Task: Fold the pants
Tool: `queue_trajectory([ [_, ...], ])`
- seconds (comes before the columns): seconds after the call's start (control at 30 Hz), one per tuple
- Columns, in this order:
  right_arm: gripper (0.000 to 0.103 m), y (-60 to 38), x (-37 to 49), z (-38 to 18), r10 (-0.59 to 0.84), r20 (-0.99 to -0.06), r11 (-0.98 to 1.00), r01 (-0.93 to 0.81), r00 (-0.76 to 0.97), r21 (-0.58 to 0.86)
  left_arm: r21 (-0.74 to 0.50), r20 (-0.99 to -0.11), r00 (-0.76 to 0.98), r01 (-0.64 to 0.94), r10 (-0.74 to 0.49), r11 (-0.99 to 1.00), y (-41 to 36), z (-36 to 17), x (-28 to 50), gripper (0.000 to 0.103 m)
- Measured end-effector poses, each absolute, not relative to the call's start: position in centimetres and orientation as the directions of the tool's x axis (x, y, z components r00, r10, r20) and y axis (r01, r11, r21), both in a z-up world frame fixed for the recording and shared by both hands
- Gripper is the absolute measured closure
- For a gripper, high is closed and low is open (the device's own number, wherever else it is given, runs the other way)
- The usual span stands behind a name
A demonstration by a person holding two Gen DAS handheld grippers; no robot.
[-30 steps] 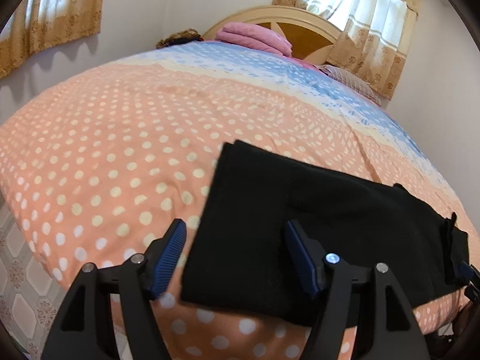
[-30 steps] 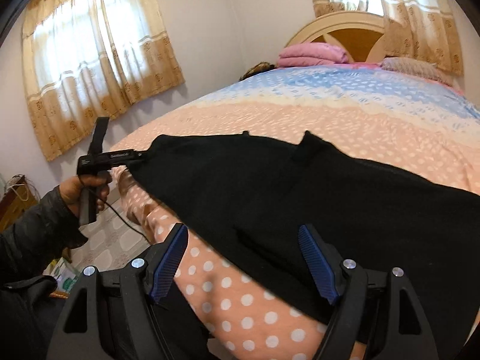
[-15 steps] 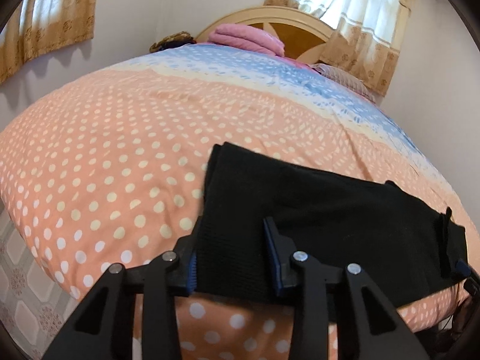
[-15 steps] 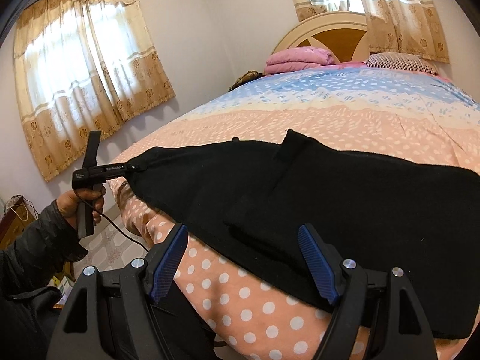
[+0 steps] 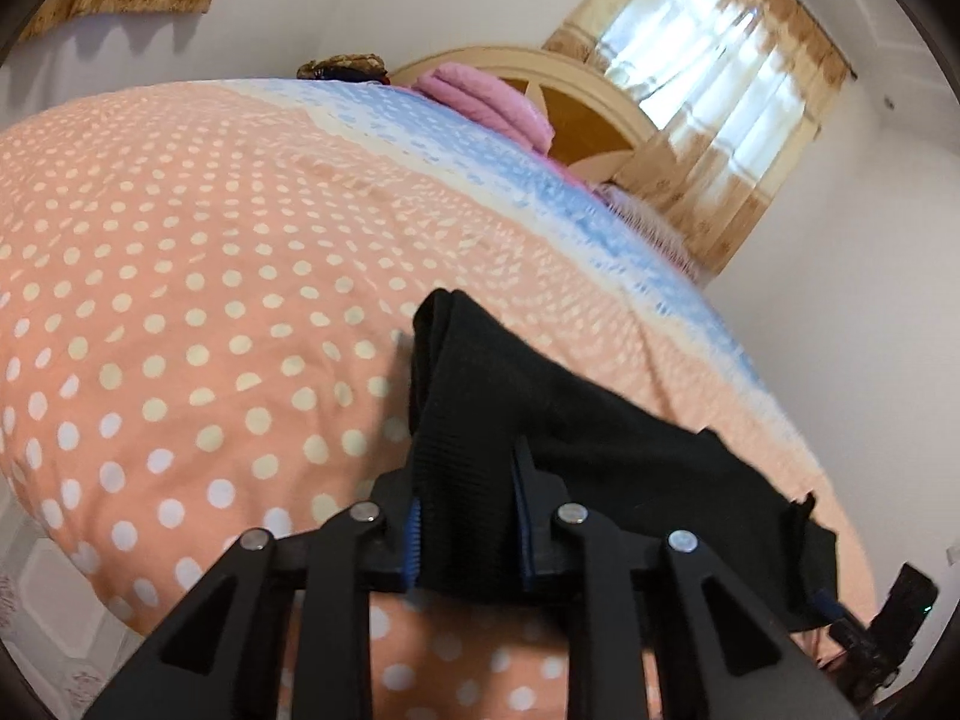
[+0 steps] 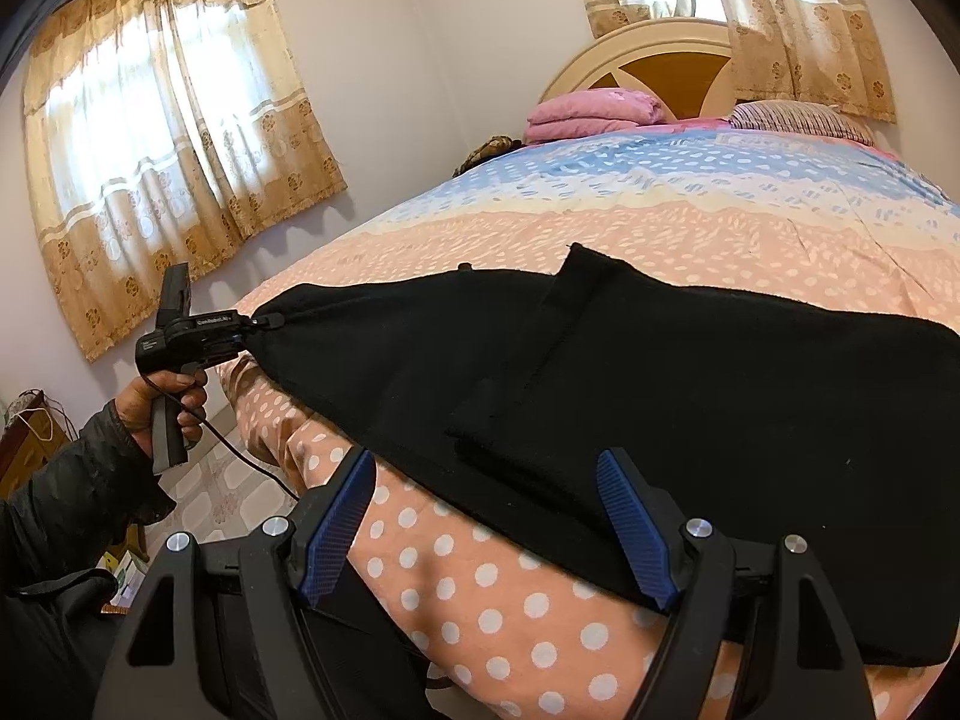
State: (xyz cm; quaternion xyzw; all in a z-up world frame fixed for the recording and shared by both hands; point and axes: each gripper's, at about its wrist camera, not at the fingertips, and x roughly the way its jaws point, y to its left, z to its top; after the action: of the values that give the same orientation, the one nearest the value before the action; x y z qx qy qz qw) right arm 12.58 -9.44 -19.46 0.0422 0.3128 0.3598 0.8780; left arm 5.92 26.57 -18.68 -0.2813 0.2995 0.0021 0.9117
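One hand-held gripper (image 5: 465, 516) — newly pinching pants (image 5: 600, 438)

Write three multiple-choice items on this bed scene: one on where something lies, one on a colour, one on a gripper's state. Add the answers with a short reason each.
1. Where do the black pants lie?
A. at the near edge of the bed
B. up by the headboard
C. on the floor

2. What colour is the folded blanket by the headboard?
A. green
B. pink
C. white

3. How does the left gripper stand?
A. wide open above the bedspread
B. closed on an end of the pants
C. closed on a pillow

Answers:
1. A: the pants stretch along the near edge of the dotted bedspread, far from the headboard.
2. B: the blanket shows pink in both views.
3. B: its jaws have just been closing, and the left wrist view shows ribbed black cloth pinched between the pads and lifted.
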Motion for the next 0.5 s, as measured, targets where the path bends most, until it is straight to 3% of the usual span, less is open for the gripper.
queue_trajectory([
  [0.13, 0.025, -9.6, 12.5, -19.4, 0.659, -0.516, 0.739, -0.602, 0.548, 0.304, -0.566, -0.475, 0.857, -0.121, -0.202, 0.815, 26.5, -17.4, 5.4, 0.08],
  [0.5, 0.025, -10.3, 12.3, -18.8, 0.643, -0.514, 0.755, -0.58, 0.567, 0.306, -0.572, -0.402, 0.882, -0.033, -0.245, 0.82, 24.7, -13.8, 5.3, 0.081],
])
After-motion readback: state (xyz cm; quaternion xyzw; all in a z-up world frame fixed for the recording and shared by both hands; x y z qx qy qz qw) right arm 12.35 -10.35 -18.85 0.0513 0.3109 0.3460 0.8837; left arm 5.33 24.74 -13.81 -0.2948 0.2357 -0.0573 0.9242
